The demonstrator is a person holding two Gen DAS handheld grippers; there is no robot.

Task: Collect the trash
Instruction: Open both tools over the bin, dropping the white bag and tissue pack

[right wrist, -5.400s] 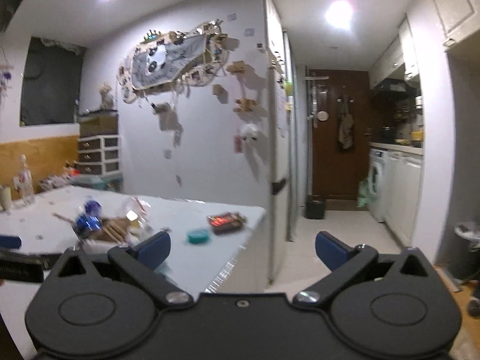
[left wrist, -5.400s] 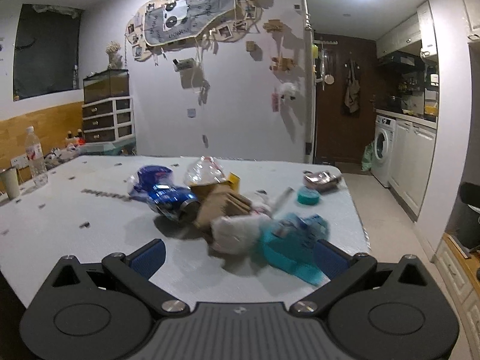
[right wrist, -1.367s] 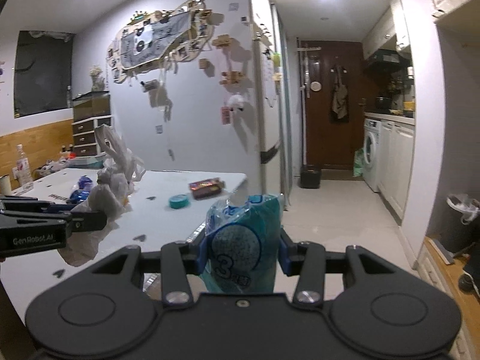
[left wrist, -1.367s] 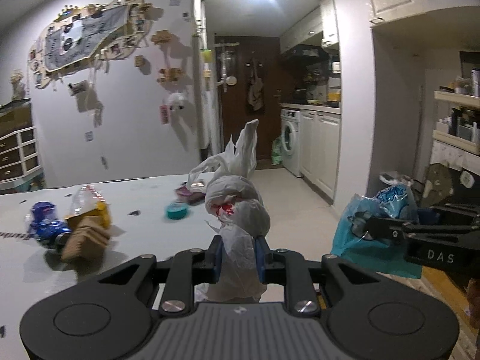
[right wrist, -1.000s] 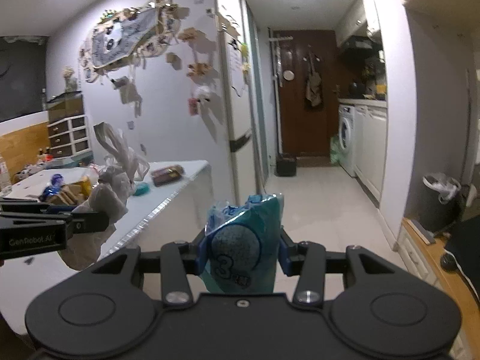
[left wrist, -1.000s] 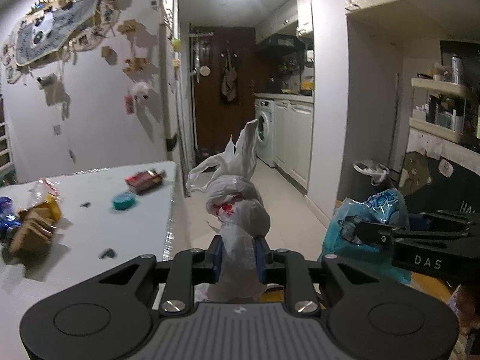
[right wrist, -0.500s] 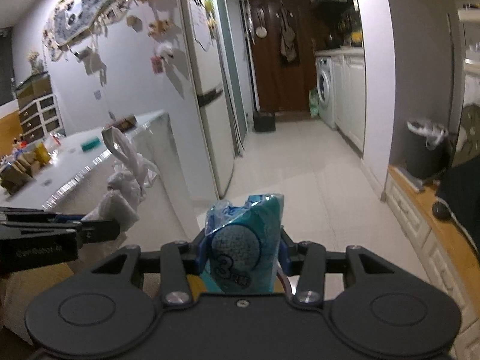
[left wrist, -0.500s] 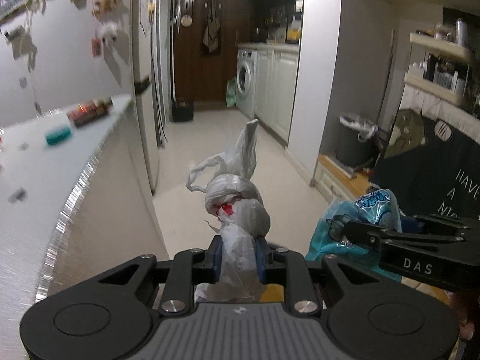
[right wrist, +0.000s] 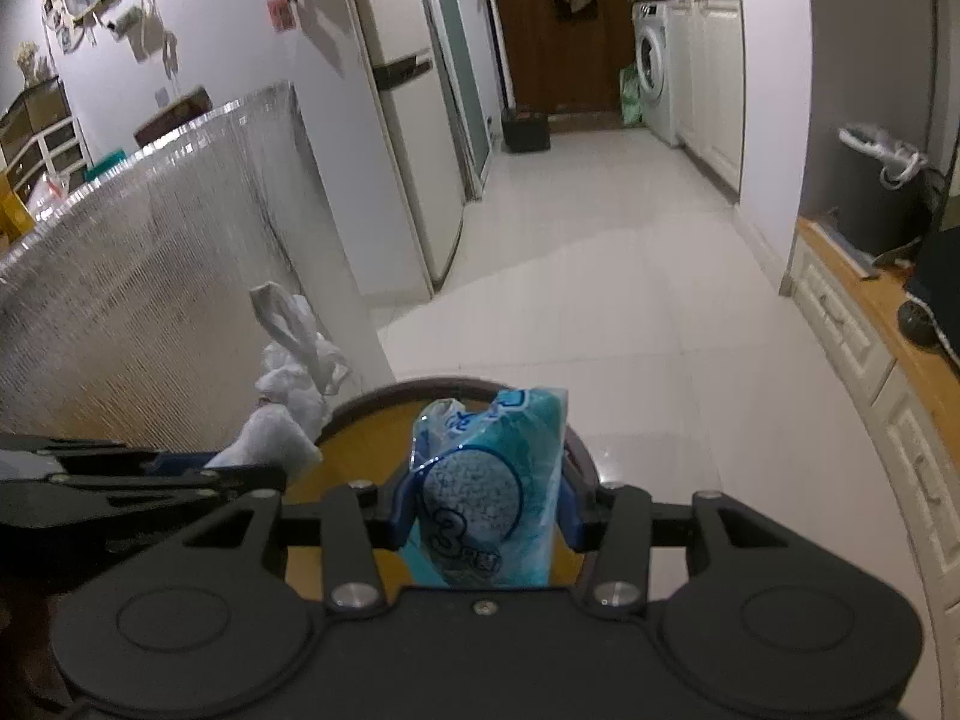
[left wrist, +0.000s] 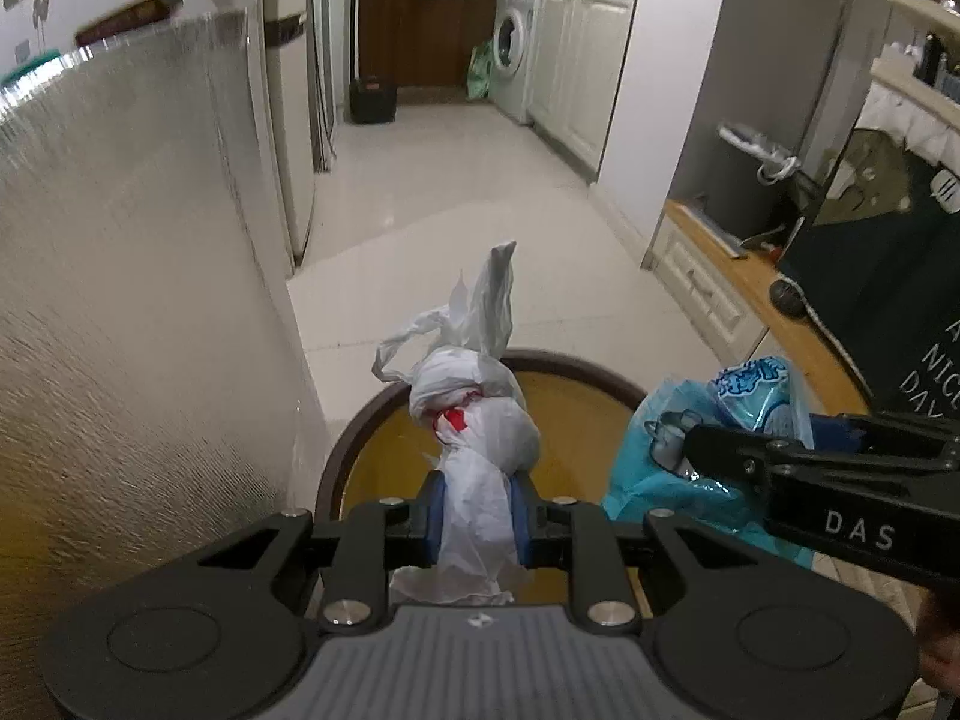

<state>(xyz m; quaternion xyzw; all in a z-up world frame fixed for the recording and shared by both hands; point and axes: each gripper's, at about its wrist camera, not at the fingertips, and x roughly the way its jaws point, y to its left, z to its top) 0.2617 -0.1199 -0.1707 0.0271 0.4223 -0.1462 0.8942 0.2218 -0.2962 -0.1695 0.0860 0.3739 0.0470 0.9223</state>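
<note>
My left gripper is shut on a knotted white plastic bag with a red mark, held upright. My right gripper is shut on a teal snack packet with a "3" printed on it. Both hang just above a round bin with a dark brown rim and yellow inside, which stands on the floor directly below. In the left wrist view the right gripper and its teal packet show at the right. In the right wrist view the white bag shows at the left.
The table's side panel rises close on the left of the bin. White tiled floor runs ahead to a washing machine and a dark door. Low white cabinets with a wooden top line the right side.
Both grippers have sunk from table height toward the floor and tipped downward, still holding their loads. The round bin has come into view beneath them.
</note>
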